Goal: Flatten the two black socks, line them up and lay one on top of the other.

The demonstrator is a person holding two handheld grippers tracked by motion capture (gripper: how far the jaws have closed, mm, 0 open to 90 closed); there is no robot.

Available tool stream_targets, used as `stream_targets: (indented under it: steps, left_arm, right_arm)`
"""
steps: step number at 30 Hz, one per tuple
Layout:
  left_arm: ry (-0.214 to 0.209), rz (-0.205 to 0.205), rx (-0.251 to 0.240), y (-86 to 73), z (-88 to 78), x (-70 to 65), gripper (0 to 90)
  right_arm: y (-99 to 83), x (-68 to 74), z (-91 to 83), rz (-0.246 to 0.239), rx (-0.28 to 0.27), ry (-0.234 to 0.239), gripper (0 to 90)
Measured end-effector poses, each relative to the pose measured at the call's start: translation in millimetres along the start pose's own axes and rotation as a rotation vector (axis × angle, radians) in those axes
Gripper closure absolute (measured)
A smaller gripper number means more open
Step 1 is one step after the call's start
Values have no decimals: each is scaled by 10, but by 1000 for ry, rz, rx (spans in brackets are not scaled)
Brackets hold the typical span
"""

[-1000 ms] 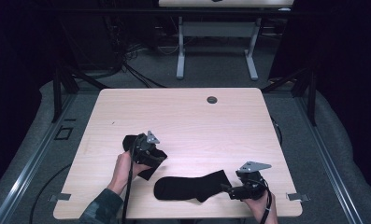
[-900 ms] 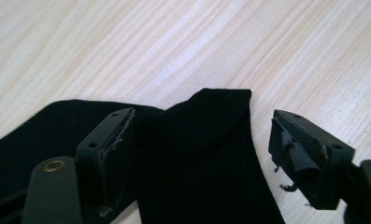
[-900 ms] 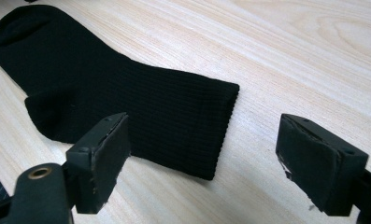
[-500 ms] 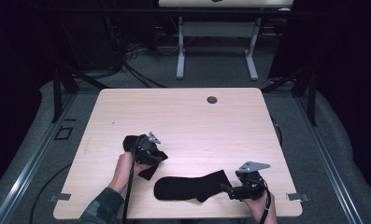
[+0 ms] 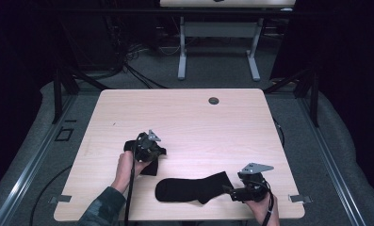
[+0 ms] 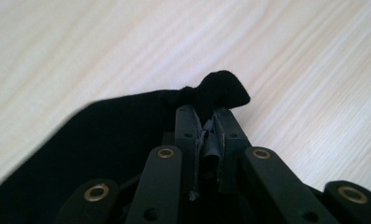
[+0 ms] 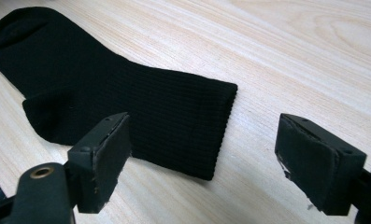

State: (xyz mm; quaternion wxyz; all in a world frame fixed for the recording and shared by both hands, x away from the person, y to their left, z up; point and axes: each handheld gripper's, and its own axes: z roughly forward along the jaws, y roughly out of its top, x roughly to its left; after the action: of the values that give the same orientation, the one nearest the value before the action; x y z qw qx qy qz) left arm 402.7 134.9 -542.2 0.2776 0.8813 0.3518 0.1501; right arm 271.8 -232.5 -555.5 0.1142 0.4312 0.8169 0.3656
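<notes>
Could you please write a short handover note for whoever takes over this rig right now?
Left claw: its jaws have just been closing and are now shut on a pinch of the crumpled black sock at the table's front left.
Right claw: open, jaws apart at the cuff end of the flat black sock, not gripping it.
Done: the crumpled sock is grasped.
Left: probably lift or spread out the crumpled sock, then close the right claw on the flat sock's cuff, likely to pair the two.

Bare tabletop (image 5: 189, 113) beyond both socks, only a small grommet (image 5: 214, 100) far back
</notes>
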Motion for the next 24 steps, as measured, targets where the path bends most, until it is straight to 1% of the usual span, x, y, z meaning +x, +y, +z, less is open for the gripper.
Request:
stream_targets:
  steps: [1,2,3,4,5,7,9,11,13,14,16,17,20,22,23,24]
  left_arm:
    - [0,2,-8,40,-28,-4,821]
    - [-12,-9,-19,80,-50,-7,820]
    - [-16,-10,-24,120,-69,-13,820]
    - [-7,-5,-31,158,-74,-31,819]
    - [-17,-11,-32,204,-69,-48,818]
    - [-27,-26,-36,268,-40,-76,816]
    - [-35,-31,-44,345,8,-124,814]
    - [-34,-20,-44,423,71,-186,812]
    - [-56,-24,-42,497,146,-244,808]
    - [-60,-25,-43,532,180,-274,807]
    - [-67,-24,-39,591,239,-327,805]
    - [-72,-21,-29,624,281,-371,805]
    - [-80,-16,-7,677,401,-481,792]
    - [-96,-18,13,691,493,-527,754]
    - [-101,-21,22,693,537,-541,701]
    - [-105,-23,27,691,567,-548,623]
  right_arm:
    - [-2,-1,-2,2,0,-2,178]
    - [-3,-1,-3,2,2,-1,177]
    - [-2,-5,-5,-3,7,1,177]
    - [-5,1,2,4,0,5,177]
    - [-3,2,5,1,1,0,177]
    - [-1,6,18,11,-7,3,177]
    - [10,1,26,5,0,3,177]
    - [20,11,41,3,4,5,177]
    - [30,25,59,-4,6,9,177]
    - [33,34,68,0,6,13,177]
    - [42,35,72,-13,16,5,178]
    - [42,41,79,-4,8,8,178]
    - [49,39,86,-2,3,20,179]
    - [51,44,93,-8,7,14,179]
    - [52,44,96,-12,11,20,179]
    - [52,48,96,-11,12,15,179]
